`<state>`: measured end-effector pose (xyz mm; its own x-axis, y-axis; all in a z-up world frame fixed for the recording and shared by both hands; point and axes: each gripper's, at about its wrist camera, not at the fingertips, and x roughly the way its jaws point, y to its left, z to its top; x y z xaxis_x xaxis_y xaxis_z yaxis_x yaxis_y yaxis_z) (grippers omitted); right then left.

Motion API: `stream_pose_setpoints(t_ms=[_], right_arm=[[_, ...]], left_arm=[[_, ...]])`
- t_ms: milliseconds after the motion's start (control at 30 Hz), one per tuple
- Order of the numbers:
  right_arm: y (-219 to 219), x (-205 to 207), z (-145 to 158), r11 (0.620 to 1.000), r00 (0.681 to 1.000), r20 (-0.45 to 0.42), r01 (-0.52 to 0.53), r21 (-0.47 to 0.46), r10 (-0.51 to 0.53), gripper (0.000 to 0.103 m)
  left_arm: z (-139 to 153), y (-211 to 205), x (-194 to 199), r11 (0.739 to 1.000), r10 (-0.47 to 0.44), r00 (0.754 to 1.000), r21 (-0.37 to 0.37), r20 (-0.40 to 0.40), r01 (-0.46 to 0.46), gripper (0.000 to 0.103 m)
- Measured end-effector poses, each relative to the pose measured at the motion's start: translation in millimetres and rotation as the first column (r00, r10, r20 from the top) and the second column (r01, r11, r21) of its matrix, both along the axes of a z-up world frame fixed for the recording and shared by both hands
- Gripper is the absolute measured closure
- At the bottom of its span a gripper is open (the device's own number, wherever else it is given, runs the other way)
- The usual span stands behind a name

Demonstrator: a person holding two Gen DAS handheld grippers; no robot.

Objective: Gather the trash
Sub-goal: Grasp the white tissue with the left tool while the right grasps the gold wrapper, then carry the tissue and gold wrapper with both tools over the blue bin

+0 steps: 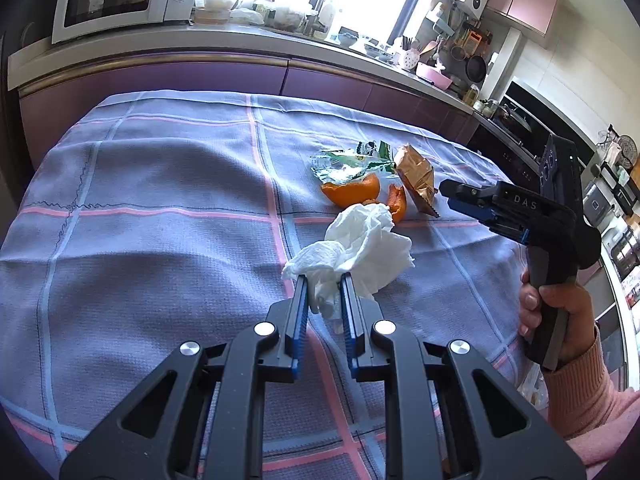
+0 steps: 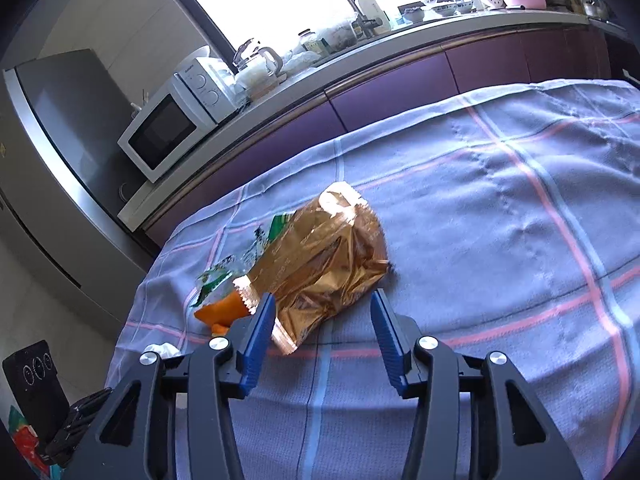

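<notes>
the left gripper (image 1: 324, 284) is clamped on a crumpled white paper tissue (image 1: 356, 248), its blue pads pinching a fold at the near end of the wad while the rest of the tissue bulges out ahead over the checked tablecloth (image 1: 160, 200); whether the far end rests on the cloth or hangs just clear cannot be told. that pinch on a loose fold looks chosen because the tissue is soft and will compress, so a narrow bite is enough to carry it. the right gripper (image 2: 322, 300) stands with its jaws apart, one finger touching or just beside the near edge of a crinkled gold foil wrapper (image 2: 328, 256) and the other clear of it on the cloth, so nothing is held there yet; the spread seems set to take the wrapper's width. the remaining trash lies gathered in a small heap near the middle of the table: the gold wrapper, a torn green and silver wrapper (image 1: 348, 160) behind it, and pieces of orange peel (image 1: 352, 192) between the wrappers and the tissue. no bin, bag or other container for the trash shows in either view, so where the pieces are meant to go cannot be told. a hand (image 1: 552, 312) in a pink sleeve grips the right tool's handle.
</notes>
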<state>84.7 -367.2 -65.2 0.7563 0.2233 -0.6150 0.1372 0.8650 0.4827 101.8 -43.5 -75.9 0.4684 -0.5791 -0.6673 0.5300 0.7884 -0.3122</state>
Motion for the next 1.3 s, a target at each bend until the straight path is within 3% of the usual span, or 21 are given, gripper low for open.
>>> stream_pose_setpoints(t_ms=[67,200,400,500,633,967,1300], right_arm=[[-9,8,2,1.000,1.000,0.001,0.017,-0.013,-0.017,0.043],[-21,31,5,1.000,1.000,0.011,-0.003,-0.025,0.004,0.043],[-22,64,-1,0.992,0.992,-0.032,-0.124,-0.002,0.124,0.038],[-16,62,-6,0.987,0.986,-0.047,-0.157,-0.007,0.157,0.056],[-13,48,-3,0.986,0.985,-0.025,-0.169,0.000,0.169,0.064],[-1,5,16,0.983,0.982,0.052,-0.183,0.019,0.182,0.068],[43,-18,33,0.965,0.960,0.110,-0.260,0.018,0.257,0.068]], left_arm=[[1,1,-1,1.000,0.002,1.000,-0.006,0.002,-0.002,0.087],[1,2,0,1.000,0.009,1.000,-0.005,0.003,-0.009,0.087],[-1,7,0,1.000,0.026,1.000,-0.006,-0.008,-0.026,0.087],[-1,10,1,0.999,0.035,0.999,-0.006,-0.011,-0.035,0.087],[-1,14,1,0.999,0.042,0.999,-0.013,-0.018,-0.042,0.087],[4,24,-3,0.998,0.057,0.998,-0.033,-0.006,-0.057,0.087],[17,47,-21,0.995,0.097,0.995,-0.035,0.033,-0.096,0.087]])
